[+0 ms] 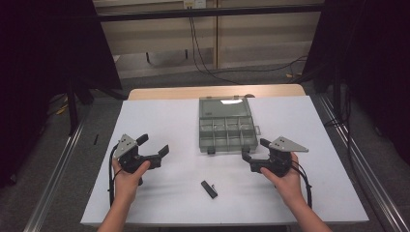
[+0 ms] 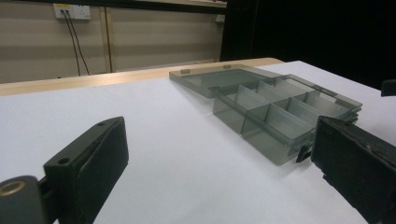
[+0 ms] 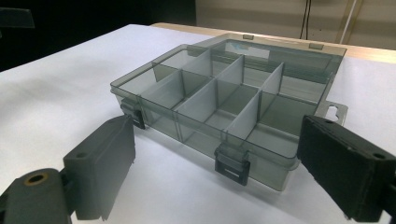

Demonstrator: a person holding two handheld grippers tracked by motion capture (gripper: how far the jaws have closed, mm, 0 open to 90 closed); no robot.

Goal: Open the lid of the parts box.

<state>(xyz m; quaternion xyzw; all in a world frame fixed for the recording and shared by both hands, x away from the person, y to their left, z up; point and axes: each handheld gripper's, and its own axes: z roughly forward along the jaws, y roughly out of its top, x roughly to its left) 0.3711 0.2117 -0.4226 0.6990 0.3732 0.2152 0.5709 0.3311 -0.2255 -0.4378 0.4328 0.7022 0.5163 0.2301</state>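
Black small part (image 1: 209,188) in high view, box latches (image 3: 232,166) in right gripper view

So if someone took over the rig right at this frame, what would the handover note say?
Left tool: open, nothing between its jaws, held over the white sheet left of the organizer box.
Right tool: open, nothing held, just in front of the box's right latch.
Box: lid already open and lying flat behind; the compartments look empty.
A small black piece lies loose on the sheet, near the front edge between both hands.
Done: box opened. Left, probably: pick up the black piece and put it in a compartment.
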